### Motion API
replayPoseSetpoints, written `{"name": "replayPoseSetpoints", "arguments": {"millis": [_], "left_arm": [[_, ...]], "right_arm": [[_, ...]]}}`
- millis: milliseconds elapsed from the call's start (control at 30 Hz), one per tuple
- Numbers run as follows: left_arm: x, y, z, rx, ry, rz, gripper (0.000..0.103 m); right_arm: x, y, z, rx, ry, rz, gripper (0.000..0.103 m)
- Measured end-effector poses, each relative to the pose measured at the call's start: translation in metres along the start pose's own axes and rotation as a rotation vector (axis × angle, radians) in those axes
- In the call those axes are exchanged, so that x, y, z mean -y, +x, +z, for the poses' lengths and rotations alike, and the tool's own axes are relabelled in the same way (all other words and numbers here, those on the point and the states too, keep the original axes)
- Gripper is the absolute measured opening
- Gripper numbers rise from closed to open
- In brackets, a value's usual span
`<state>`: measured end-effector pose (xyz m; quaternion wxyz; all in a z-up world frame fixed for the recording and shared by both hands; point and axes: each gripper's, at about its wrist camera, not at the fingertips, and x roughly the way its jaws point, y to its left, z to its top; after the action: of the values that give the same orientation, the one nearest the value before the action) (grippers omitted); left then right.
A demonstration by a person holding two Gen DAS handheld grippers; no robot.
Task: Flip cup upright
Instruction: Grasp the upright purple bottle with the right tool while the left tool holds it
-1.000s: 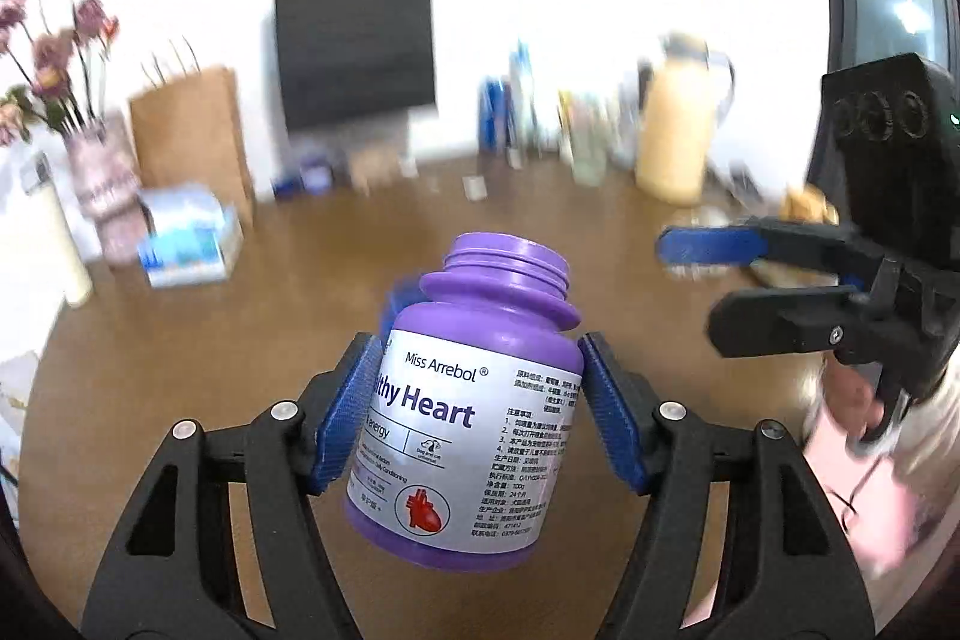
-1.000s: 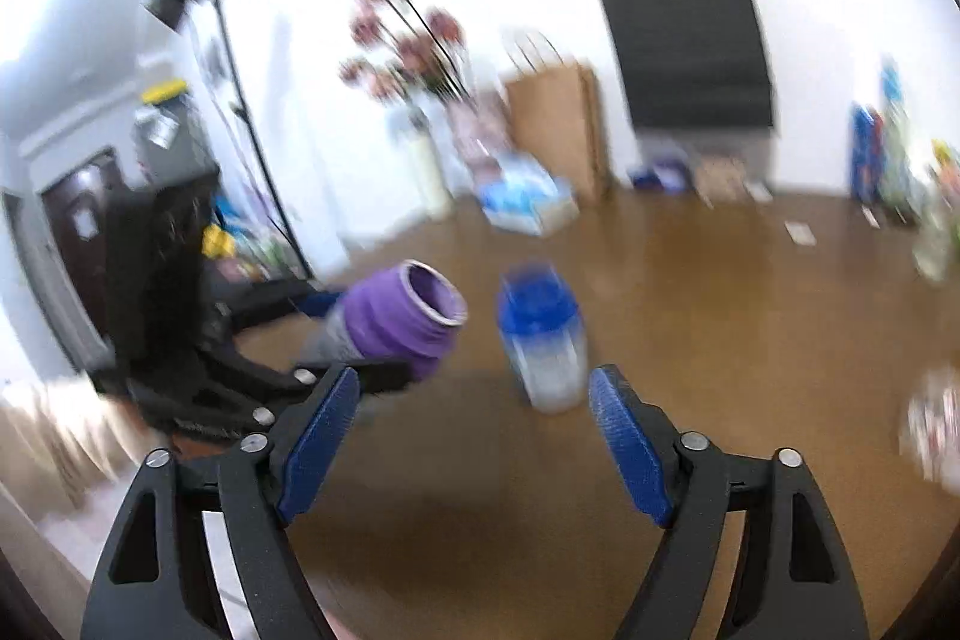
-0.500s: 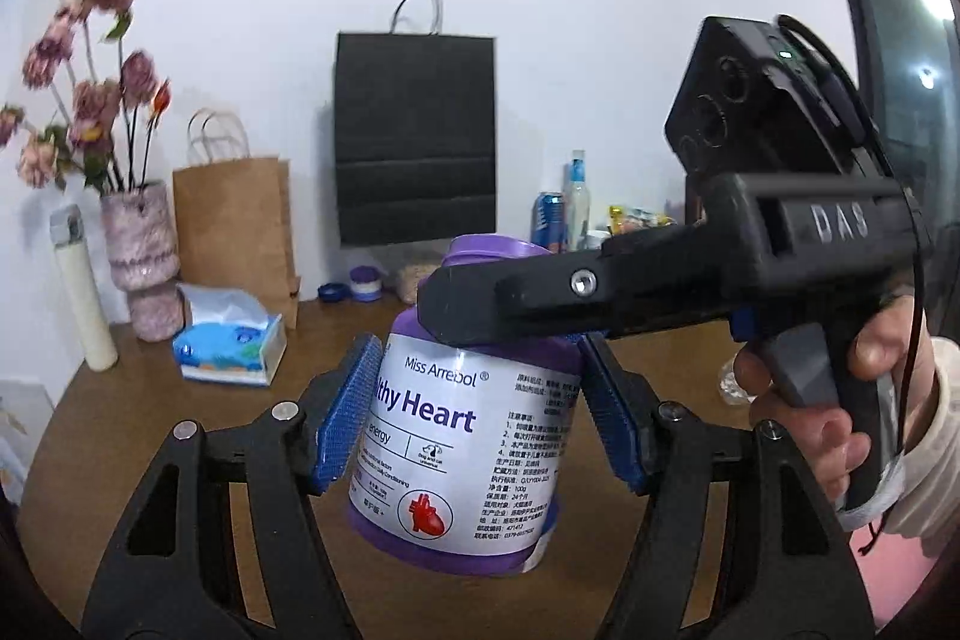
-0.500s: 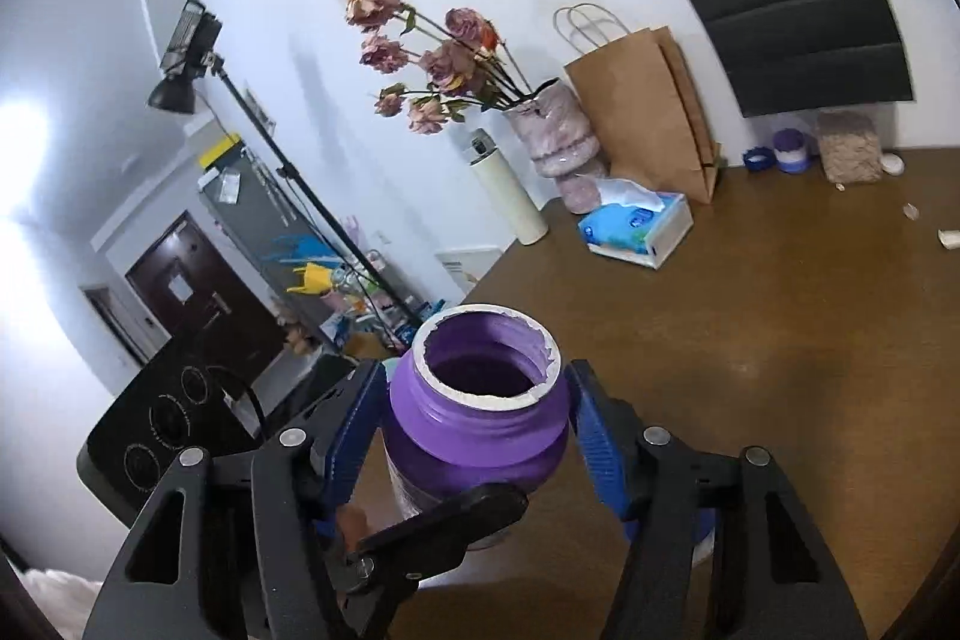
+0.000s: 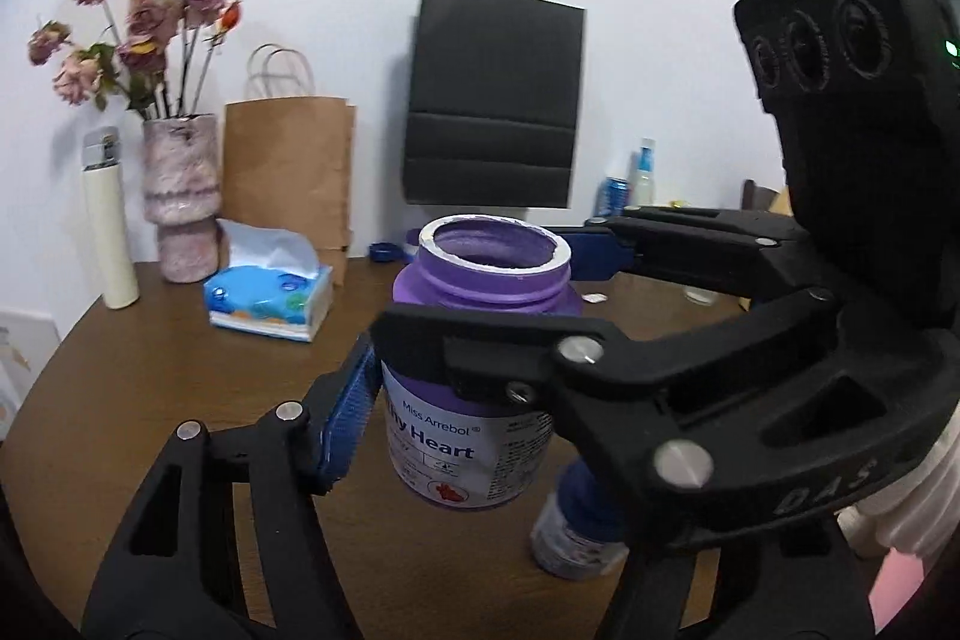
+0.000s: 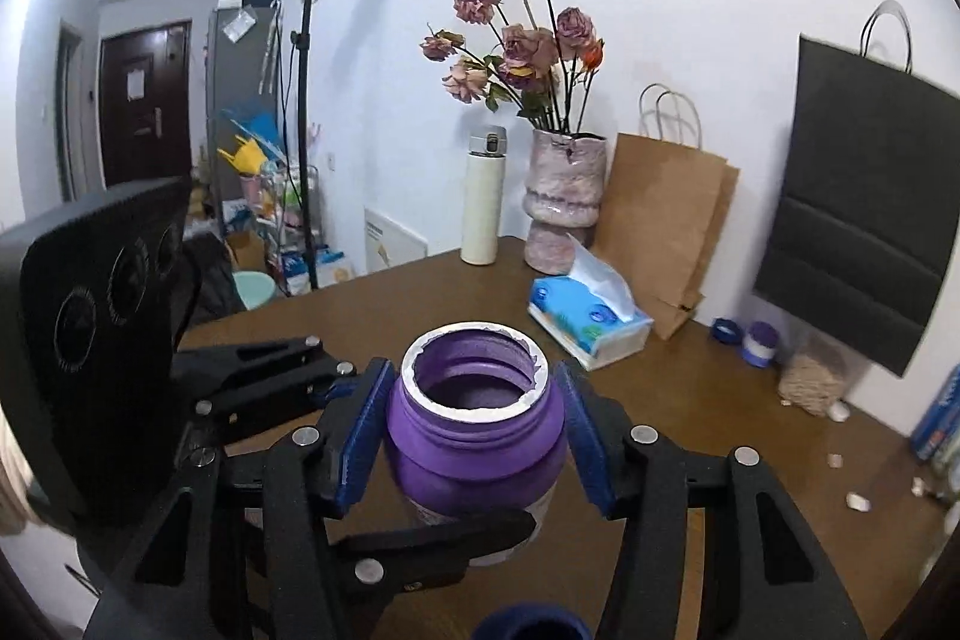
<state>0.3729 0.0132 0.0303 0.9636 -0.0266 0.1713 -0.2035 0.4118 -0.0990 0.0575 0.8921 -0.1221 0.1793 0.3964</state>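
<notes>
The cup is a purple plastic jar (image 5: 474, 436) with a white label, held upright in the air with its open mouth up. My left gripper (image 5: 474, 400) is shut on its labelled body; one blue pad (image 5: 348, 418) presses its left side, and the other is hidden behind the right tool. My right gripper (image 6: 474, 430) comes in from the right and is shut on the jar's shoulder (image 6: 474, 454), a blue pad (image 6: 360, 436) against each side. In the left wrist view its near finger (image 5: 480, 334) crosses in front of the jar.
A small blue-capped bottle (image 5: 576, 532) stands on the brown table (image 5: 150, 388) just below the jar. Further back are a tissue box (image 5: 270, 301), a vase of dried flowers (image 5: 180, 196), a white flask (image 5: 108, 232) and two paper bags (image 5: 288, 172). A person's hand holds the right tool.
The right gripper swung in from the side, set its fingers around the jar's neck, then closed them onto the shoulder. The left gripper kept hold of the jar throughout.
</notes>
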Motion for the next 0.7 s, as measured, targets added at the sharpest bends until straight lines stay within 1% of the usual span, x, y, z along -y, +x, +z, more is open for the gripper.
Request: {"name": "replayPoseSetpoints", "arguments": {"millis": [133,167,267,333,400,500,567,600,700], "left_arm": [[0.000,0.011,-0.007,-0.006,0.015,0.041,0.061],[0.001,0.014,-0.010,-0.012,0.011,0.047,0.061],[0.002,0.020,-0.018,-0.030,-0.017,0.029,0.061],[0.005,0.020,-0.020,-0.036,-0.031,0.005,0.061],[0.015,0.022,-0.026,-0.064,-0.035,-0.056,0.061],[0.035,0.030,-0.038,-0.094,0.014,-0.066,0.060],[0.045,0.033,-0.040,-0.077,0.032,-0.067,0.060],[0.048,0.036,-0.039,-0.088,0.037,-0.078,0.060],[0.054,0.046,-0.035,-0.104,0.047,-0.121,0.061]], "right_arm": [[0.013,0.026,0.000,0.007,0.046,0.070,0.060],[0.017,0.034,-0.002,-0.002,0.064,0.076,0.060],[0.024,0.045,-0.011,-0.056,0.099,0.077,0.060],[0.025,0.037,-0.015,-0.068,0.082,0.079,0.060],[0.024,0.025,-0.025,-0.094,0.044,0.065,0.060],[0.025,0.011,-0.044,-0.111,0.017,0.041,0.060],[0.030,0.005,-0.059,-0.128,0.021,0.020,0.060],[0.034,-0.002,-0.062,-0.100,0.032,0.020,0.060],[0.044,-0.010,-0.067,-0.103,0.040,-0.009,0.059]]}}
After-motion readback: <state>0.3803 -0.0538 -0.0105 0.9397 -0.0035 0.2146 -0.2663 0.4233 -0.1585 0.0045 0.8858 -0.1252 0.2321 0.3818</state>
